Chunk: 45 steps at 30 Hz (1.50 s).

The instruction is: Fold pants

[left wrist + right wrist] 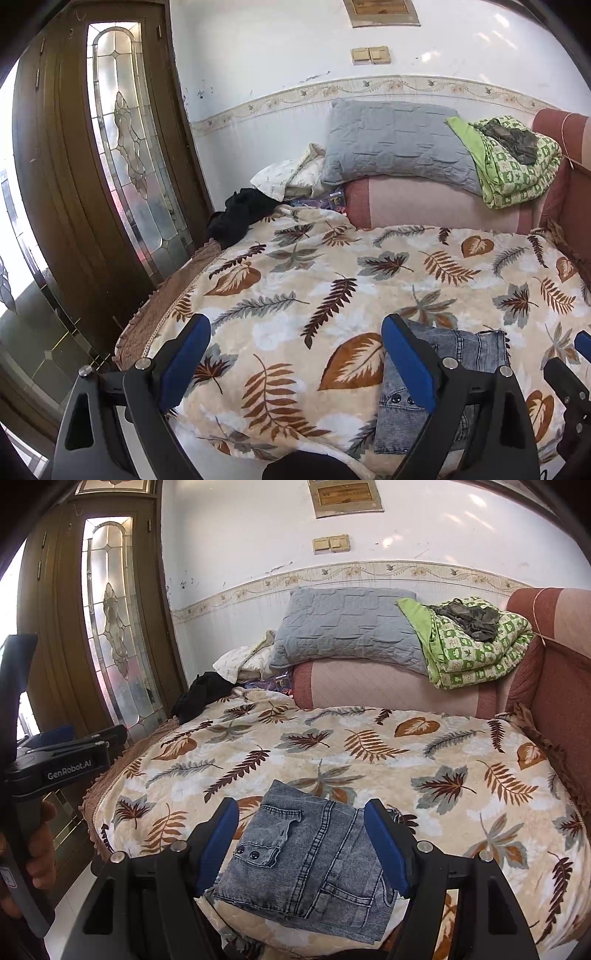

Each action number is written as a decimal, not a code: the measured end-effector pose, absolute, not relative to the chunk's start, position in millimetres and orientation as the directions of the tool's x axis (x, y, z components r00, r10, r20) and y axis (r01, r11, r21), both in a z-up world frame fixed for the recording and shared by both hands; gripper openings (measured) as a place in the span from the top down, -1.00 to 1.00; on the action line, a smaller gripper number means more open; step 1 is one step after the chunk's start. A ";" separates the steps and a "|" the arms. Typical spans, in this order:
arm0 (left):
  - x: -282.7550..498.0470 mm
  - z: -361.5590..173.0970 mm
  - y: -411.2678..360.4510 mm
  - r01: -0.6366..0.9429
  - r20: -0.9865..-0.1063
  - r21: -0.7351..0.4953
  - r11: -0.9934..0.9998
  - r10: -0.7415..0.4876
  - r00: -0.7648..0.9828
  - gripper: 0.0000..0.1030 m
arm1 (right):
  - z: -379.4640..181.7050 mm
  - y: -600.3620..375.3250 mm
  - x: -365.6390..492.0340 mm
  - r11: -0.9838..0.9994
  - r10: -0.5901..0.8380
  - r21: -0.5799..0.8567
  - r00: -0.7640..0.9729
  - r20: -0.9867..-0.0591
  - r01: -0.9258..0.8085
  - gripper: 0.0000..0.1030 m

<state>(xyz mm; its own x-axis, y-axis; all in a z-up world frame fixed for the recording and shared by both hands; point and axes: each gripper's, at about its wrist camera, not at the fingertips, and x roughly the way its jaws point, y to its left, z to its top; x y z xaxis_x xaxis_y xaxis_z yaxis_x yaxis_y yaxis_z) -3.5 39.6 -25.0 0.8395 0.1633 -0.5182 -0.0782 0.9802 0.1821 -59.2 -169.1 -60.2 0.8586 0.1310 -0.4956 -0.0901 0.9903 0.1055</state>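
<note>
The grey-blue denim pants (306, 864) lie folded into a compact stack near the front edge of the bed, pocket flap with two snaps on top. My right gripper (301, 843) hovers over them, jaws spread wide on either side of the stack, pads not touching the cloth. In the left wrist view the same pants (461, 354) show at the lower right, partly behind one blue finger. My left gripper (295, 363) stands open above bare blanket to the left of the pants, holding nothing. It also appears at the left edge of the right wrist view, held by a hand (37, 853).
A leaf-patterned blanket (295, 266) covers the bed. At the back sit a grey pillow (391, 140), a green folded quilt (517, 166), a pink bolster and a black garment (240, 214). A brown door with a glass panel (122, 147) stands left; a red headboard rises right.
</note>
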 end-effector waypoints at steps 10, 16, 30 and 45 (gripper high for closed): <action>-5.4 -26.2 44.2 -0.091 -0.512 0.169 0.981 0.166 0.843 -0.82 | -67.1 -168.0 -53.5 0.990 0.130 0.107 0.847 -0.516 -0.087 -0.43; -4.6 -29.3 47.9 -0.095 -0.512 0.168 0.981 0.169 0.842 -0.82 | -71.0 -159.8 -50.4 0.991 0.133 0.092 0.838 -0.529 -0.099 -0.43; -2.1 -39.4 40.2 -0.039 -0.486 0.202 0.979 0.135 0.863 -0.82 | -82.8 -156.3 -37.4 0.992 0.125 0.086 0.816 -0.565 -0.092 -0.43; -8.7 -40.9 38.7 -0.006 -0.499 0.175 0.985 0.095 0.861 -0.82 | -83.8 -154.7 -37.3 0.991 0.130 0.090 0.815 -0.565 -0.096 -0.43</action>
<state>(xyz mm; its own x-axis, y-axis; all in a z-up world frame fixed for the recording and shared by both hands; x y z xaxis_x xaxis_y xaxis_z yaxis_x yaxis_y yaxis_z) -8.7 38.7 -40.9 0.8612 0.0945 -0.4994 -0.0065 0.9845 0.1751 -37.3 -154.7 -83.8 0.8146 0.1297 -0.5654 -0.0957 0.9914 0.0896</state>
